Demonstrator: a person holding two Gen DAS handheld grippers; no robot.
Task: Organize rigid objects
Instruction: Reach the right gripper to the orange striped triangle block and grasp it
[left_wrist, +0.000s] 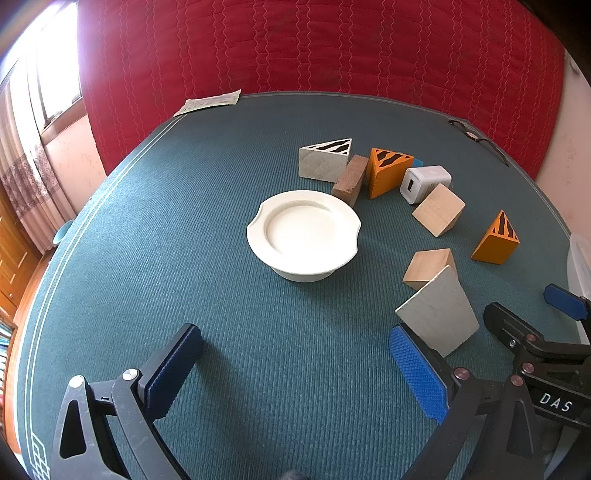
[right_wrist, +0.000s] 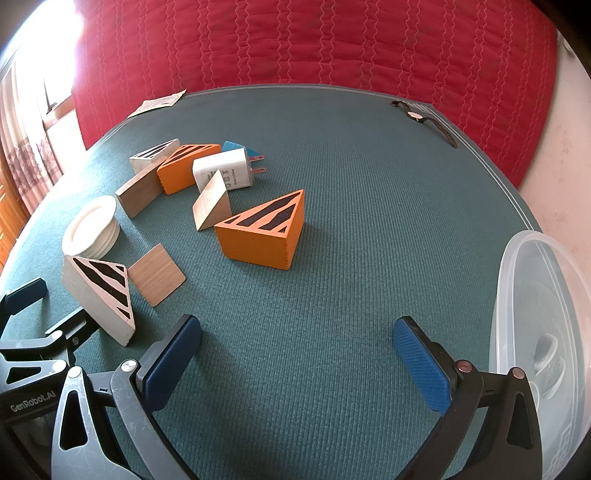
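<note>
Two hand-held grippers hang over the green desk (left_wrist: 229, 155), and we see both spread wide with nothing between their blue pads. Our left hand-held gripper (left_wrist: 295, 369) points down at bare cloth; the white dish (left_wrist: 303, 236) sits at 12 o'clock from it. Around the dish the blocks are scattered: a white striped wedge (left_wrist: 325, 162) at 12 o'clock, a brown block (left_wrist: 349, 180) just beside it, an orange wedge (left_wrist: 388, 171) and a white charger (left_wrist: 424, 184) at 1 to 2 o'clock. A plain wood block (left_wrist: 439, 215) and a second orange wedge (left_wrist: 496, 240) lie at 3 o'clock, well apart from the dish. A grey wedge (left_wrist: 437, 317) leans just beside the left gripper's right pad.

Our right hand-held gripper (right_wrist: 297, 365) is over empty cloth too, an orange wedge (right_wrist: 264, 236) at its 12 o'clock and a clear plastic tub (right_wrist: 532, 295) at 3 o'clock. A watch (right_wrist: 424, 120) lies by the far edge.
</note>
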